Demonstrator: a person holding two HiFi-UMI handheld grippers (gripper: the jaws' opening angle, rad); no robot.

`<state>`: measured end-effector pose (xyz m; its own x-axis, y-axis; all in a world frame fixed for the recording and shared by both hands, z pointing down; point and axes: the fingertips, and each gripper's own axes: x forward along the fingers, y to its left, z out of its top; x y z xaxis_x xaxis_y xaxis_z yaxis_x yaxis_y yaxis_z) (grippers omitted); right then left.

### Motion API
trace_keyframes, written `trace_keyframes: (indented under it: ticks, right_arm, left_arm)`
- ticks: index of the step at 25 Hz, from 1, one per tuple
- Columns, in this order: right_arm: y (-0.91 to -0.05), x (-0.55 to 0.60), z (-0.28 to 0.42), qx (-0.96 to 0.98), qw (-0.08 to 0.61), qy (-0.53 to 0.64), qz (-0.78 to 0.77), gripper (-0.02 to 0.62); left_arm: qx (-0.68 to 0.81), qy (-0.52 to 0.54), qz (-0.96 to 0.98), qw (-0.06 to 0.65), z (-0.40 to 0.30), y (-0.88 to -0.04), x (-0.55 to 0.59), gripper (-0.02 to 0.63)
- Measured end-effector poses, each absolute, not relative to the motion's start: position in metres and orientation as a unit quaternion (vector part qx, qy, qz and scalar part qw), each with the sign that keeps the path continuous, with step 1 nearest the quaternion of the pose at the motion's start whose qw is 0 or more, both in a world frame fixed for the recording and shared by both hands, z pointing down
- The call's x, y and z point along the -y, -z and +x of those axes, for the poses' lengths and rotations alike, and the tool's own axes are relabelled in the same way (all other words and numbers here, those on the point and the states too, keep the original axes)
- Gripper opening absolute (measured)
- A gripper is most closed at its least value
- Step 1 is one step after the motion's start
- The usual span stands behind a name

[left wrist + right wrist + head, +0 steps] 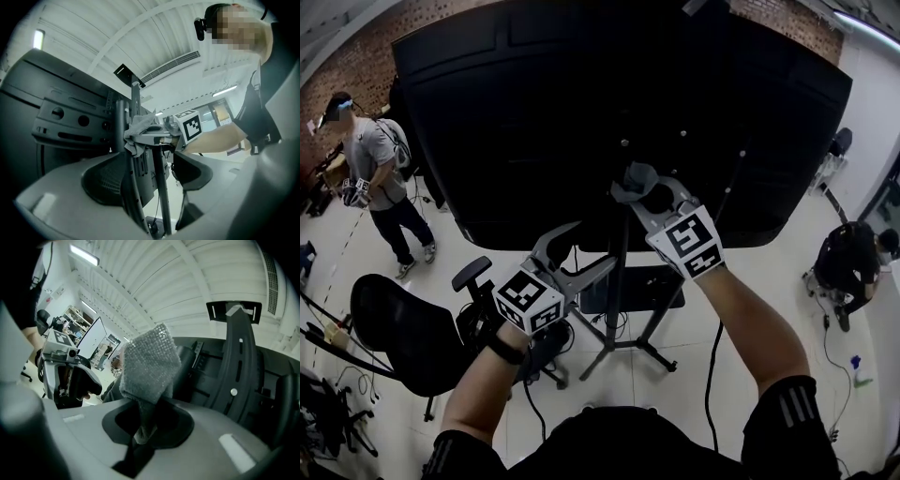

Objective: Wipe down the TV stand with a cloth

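The TV stand's black pole [619, 281] rises from its splayed base [626, 349] to the back of a big black TV [581, 112]. My right gripper [642, 192] is shut on a grey cloth [633, 181], held up against the top of the pole just under the TV. In the right gripper view the cloth [150, 364] bunches up out of the pinched jaws. My left gripper [581, 248] is open, lower down and left of the pole. The pole [161, 187] shows in the gap between its jaws, and the cloth [140, 129] shows higher up.
A black office chair [403, 337] stands at the left of the stand. Cables trail over the white floor near the base. A person [380, 178] stands at the far left and another [848, 267] crouches at the right.
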<state>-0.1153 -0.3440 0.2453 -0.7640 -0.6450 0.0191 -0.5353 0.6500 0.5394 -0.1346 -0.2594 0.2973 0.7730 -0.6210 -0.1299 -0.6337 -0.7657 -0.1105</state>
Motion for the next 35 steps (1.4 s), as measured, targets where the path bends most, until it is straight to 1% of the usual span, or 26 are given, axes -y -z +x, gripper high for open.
trace_keyframes:
  ticks: [3,7,11,15,19,23,35]
  right_arm:
    - [-0.268,0.344,-0.116,0.899,0.112,0.275,0.323,0.049]
    - [-0.312,0.34,-0.119,0.892,0.154,0.296,0.304,0.049]
    - [-0.344,0.341,-0.118,0.892,0.164,0.283,0.311,0.048]
    - [-0.384,0.343,-0.114,0.886,0.187,0.27,0.326,0.049]
    - [-0.429,0.344,-0.111,0.891,0.2,0.229,0.336,0.049]
    - [-0.468,0.345,-0.109,0.891,0.222,0.196,0.344,0.049]
    - [-0.627,0.355,-0.098,0.888,0.286,0.023,0.359,0.052]
  left_arm:
    - [-0.333,-0.034,-0.941,0.051,-0.133,-0.321,0.265,0.35]
    - [-0.34,-0.027,-0.94,0.021,-0.134,-0.352,0.269,0.35]
    - [-0.349,-0.012,-0.937,-0.004,-0.138,-0.386,0.275,0.35]
    - [-0.355,0.017,-0.934,-0.024,-0.139,-0.43,0.277,0.35]
    - [-0.361,0.031,-0.93,-0.063,-0.142,-0.476,0.278,0.35]
    - [-0.358,0.039,-0.929,-0.087,-0.139,-0.51,0.276,0.35]
    - [-0.367,0.104,-0.91,-0.165,-0.144,-0.635,0.283,0.35]
